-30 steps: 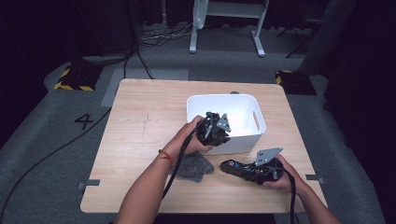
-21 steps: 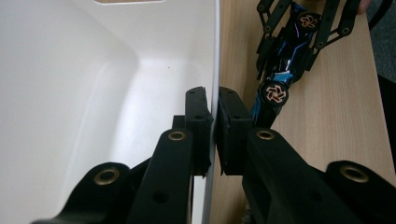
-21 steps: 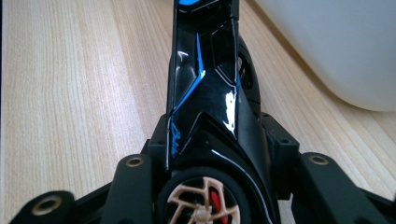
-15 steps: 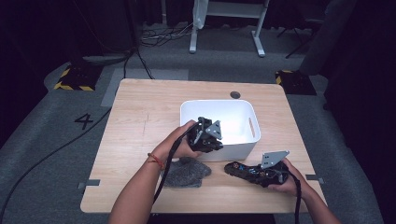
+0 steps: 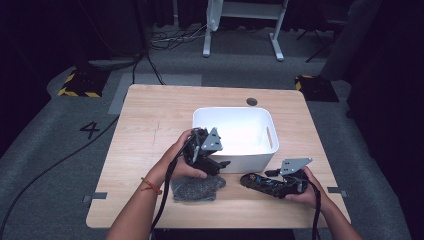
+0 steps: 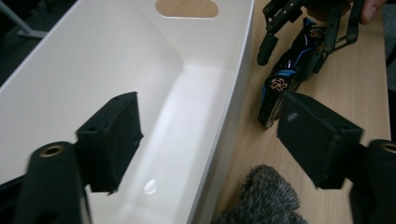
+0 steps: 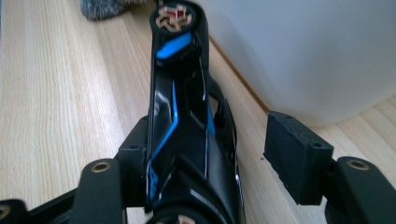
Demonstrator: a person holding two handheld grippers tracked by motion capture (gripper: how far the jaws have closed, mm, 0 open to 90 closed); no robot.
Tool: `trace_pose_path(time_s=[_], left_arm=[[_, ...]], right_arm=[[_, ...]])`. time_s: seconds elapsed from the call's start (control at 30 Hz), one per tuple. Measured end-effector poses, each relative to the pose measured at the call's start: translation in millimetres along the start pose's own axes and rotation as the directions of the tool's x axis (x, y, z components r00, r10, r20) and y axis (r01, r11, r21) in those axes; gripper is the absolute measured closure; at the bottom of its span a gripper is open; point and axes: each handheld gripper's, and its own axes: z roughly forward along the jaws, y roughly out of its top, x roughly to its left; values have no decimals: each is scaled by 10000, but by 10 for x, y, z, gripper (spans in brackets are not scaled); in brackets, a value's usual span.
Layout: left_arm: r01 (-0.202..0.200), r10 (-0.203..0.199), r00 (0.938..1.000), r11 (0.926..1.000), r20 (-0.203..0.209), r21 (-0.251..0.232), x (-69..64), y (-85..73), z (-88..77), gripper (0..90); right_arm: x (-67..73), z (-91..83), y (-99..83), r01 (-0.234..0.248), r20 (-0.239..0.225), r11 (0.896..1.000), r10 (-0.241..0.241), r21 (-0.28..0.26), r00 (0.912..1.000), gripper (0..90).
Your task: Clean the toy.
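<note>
A white bin (image 5: 272, 135) stands mid-table. My left gripper (image 5: 216, 161) is at its front wall. In the left gripper view its jaws have just been opening and straddle the bin's front wall (image 6: 233, 93) without touching it; left gripper (image 6: 210, 126) is open. A grey fuzzy cloth (image 5: 197, 187) lies on the table just below it. A black and blue toy (image 5: 255, 181) lies in front of the bin. My right gripper (image 7: 210, 140) has just been opening around the toy (image 7: 180, 93): its left pad is against the toy, while the right pad (image 7: 296, 156) stands apart.
The wooden table (image 5: 145, 130) has a round cable hole (image 5: 252, 101) behind the bin. Cables trail from both grippers toward the front edge. Grey carpet, a desk frame (image 5: 240, 30) and floor cables lie beyond the table.
The left hand and gripper shifted left along the bin's front, and the bin slid slightly left with it. The left jaws have since opened. The right jaws widened around the toy.
</note>
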Motion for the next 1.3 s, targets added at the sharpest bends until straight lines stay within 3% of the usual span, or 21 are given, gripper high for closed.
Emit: trace_pose_path(time_s=[0.07, 0.17, 0.27, 0.37, 0.43, 0.5, 0.57, 0.67, 0.73, 0.83, 0.97, 1.03, 1.1, 1.17, 1.3], left_arm=[[48, -66, 9985, 9994, -540, -339, -37, -40, -94, 181], [345, -408, 9952, 9968, -894, -716, -47, -113, -214, 170], [582, -685, 9894, 9949, -1282, -822, -64, -222, -336, 165], [771, -890, 9848, 9935, -1492, -835, -94, -340, -421, 162], [898, -1079, 9745, 9911, -1966, -987, -139, -458, -479, 163], [1200, -1425, 9666, 9861, -2128, -1149, -168, -583, -512, 163], [1559, -1753, 9639, 9817, -2005, -1090, -193, -725, -498, 163], [1944, -2029, 9574, 9790, -2054, -613, -230, -917, -401, 164], [2387, -2372, 9539, 9710, -1841, -142, -262, -1060, -281, 163], [2668, -2577, 9534, 9629, -1572, 399, -315, -1202, -117, 165], [2964, -2818, 9484, 9507, -1452, 914, -366, -1331, 81, 164], [3111, -2969, 9451, 9454, -1367, 969, -380, -1374, 158, 164], [3260, -3132, 9408, 9408, -1298, 930, -375, -1398, 203, 161], [3290, -3174, 9405, 9399, -1213, 913, -368, -1413, 247, 155], [3392, -3284, 9373, 9365, -1169, 891, -345, -1445, 338, 145]], right_arm=[[2, 0, 17, -82, -66, 9999, 81, -134, 9999, 398], [6, 5, 37, -120, -169, 9998, 118, -151, 9998, 446], [30, 20, 54, -45, -192, 9999, 42, -133, 9998, 529], [42, 24, 62, -17, -141, 9999, 15, -130, 9999, 547], [40, 29, 60, -49, -159, 9999, 47, -122, 9999, 513], [39, 36, 61, -59, -118, 9999, 58, -98, 9999, 465], [50, 46, 66, -24, -96, 10000, 23, -54, 10000, 472], [53, 52, 76, 7, -80, 9999, -8, -139, 10000, 487], [54, 45, 89, 49, -67, 9997, -50, -244, 10000, 493], [57, 26, 110, 177, -136, 9989, -183, -428, 9997, 570], [67, 30, 120, 263, -84, 9990, -266, -353, 9996, 576], [66, 35, 120, 290, -124, 9992, -294, -281, 9995, 559], [74, 68, 114, 316, -47, 9993, -315, 181, 9995, 481], [78, 112, 87, 290, -15, 9983, -289, 498, 9996, 522], [69, 86, 65, 368, -31, 9983, -367, 444, 9993, 562]])
